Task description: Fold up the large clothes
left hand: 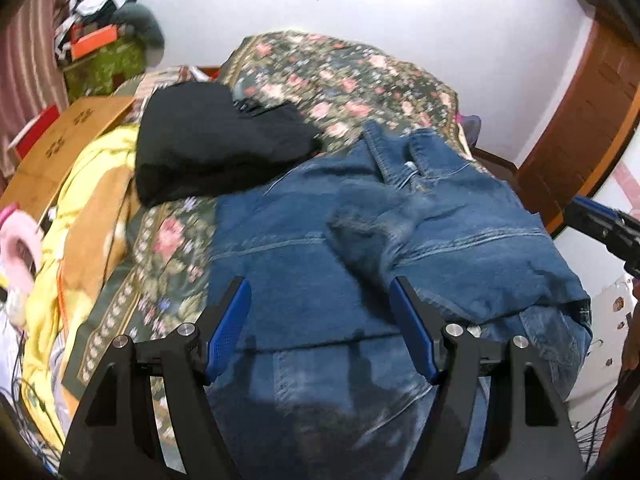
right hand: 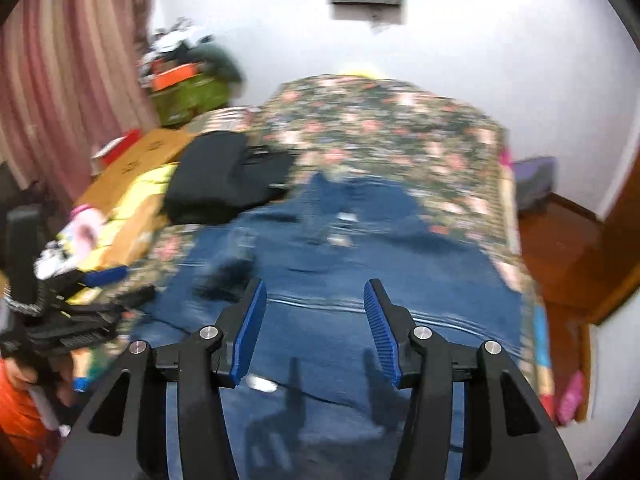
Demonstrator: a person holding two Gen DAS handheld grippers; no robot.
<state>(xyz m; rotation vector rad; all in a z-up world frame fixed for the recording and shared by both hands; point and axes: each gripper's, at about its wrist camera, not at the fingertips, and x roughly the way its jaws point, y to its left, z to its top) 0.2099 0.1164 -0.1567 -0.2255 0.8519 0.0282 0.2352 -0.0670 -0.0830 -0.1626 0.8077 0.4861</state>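
A blue denim jacket (left hand: pixel 340 248) lies spread on the floral bedspread (left hand: pixel 340 72), one sleeve folded in across its middle. My left gripper (left hand: pixel 320 296) is open and empty, hovering over the jacket's near part. My right gripper (right hand: pixel 316 296) is also open and empty above the jacket (right hand: pixel 360 280); this view is blurred. The right gripper shows at the right edge of the left wrist view (left hand: pixel 608 228), and the left gripper shows at the left edge of the right wrist view (right hand: pixel 80 304).
A black garment (left hand: pixel 212 140) lies folded on the bed to the left of the jacket. A yellow and brown blanket (left hand: pixel 92 216) and a wooden board (left hand: pixel 64 140) lie at the left. A wooden door (left hand: pixel 580 120) stands to the right. Cluttered shelf (left hand: pixel 100 48) at back left.
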